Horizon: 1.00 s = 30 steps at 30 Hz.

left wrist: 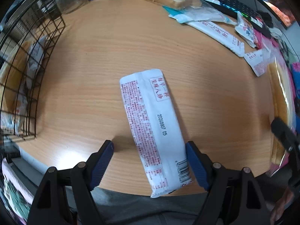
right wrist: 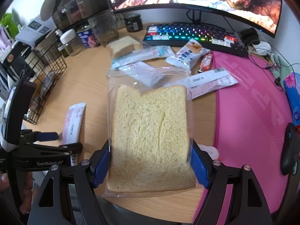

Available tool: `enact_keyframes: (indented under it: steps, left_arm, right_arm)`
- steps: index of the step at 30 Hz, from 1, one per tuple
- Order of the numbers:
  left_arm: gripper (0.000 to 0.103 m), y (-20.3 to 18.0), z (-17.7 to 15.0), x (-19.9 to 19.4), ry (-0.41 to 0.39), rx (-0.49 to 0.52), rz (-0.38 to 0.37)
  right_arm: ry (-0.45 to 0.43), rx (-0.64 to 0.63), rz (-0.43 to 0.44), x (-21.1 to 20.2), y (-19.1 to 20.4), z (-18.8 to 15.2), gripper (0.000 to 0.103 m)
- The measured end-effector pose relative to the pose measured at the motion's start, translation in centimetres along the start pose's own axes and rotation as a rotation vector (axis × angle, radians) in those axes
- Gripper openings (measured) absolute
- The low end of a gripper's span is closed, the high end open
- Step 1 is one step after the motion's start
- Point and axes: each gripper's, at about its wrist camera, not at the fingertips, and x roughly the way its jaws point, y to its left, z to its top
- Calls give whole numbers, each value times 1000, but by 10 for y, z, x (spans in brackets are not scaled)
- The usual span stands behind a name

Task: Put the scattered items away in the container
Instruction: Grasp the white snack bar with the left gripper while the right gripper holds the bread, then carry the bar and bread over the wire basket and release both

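A long white snack packet with red print point(left wrist: 152, 123) lies on the wooden desk between the fingers of my left gripper point(left wrist: 150, 161), which is open around its near end; the right pad touches its edge. It also shows in the right wrist view point(right wrist: 72, 123). My right gripper point(right wrist: 150, 166) is shut on a bagged slice of bread point(right wrist: 150, 136) in a clear zip bag, held above the desk. The black wire basket point(left wrist: 30, 71) stands at the left with several packets inside; it also shows in the right wrist view point(right wrist: 46, 78).
More packets point(right wrist: 187, 55) and another bagged bread point(right wrist: 123, 46) lie at the back of the desk. A lit keyboard point(right wrist: 196, 35), monitor, jars point(right wrist: 71, 41) and a pink mat point(right wrist: 249, 112) surround them. The desk's front edge is close.
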Motion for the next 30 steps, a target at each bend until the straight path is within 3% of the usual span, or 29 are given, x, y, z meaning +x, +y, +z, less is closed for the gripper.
enact_keyframes:
  steps: [2,5,6,10,19,25,30]
  left_arm:
    - [79,0,1,-2,-7,41,-4]
    - [56,-1,3,-9,-29,67,-4]
    - [54,-1,4,-10,-23,72,-5]
    - [53,-1,11,-13,-20,86,-73]
    - [53,4,32,-54,-121,73,-99]
    - [53,57,34,-99,-254,47,-105]
    - [53,104,53,-128,-365,-44,-88]
  right_arm:
    - [-12,10,-11,-2,5,2,77]
    - [-15,15,-14,-3,15,4,77]
    - [-18,14,-17,-4,19,5,77]
    - [-25,17,-23,-5,26,7,77]
    - [-45,24,-49,-16,33,15,77]
    - [-99,0,-52,-34,51,38,77]
    - [-174,-85,-25,-48,106,73,77]
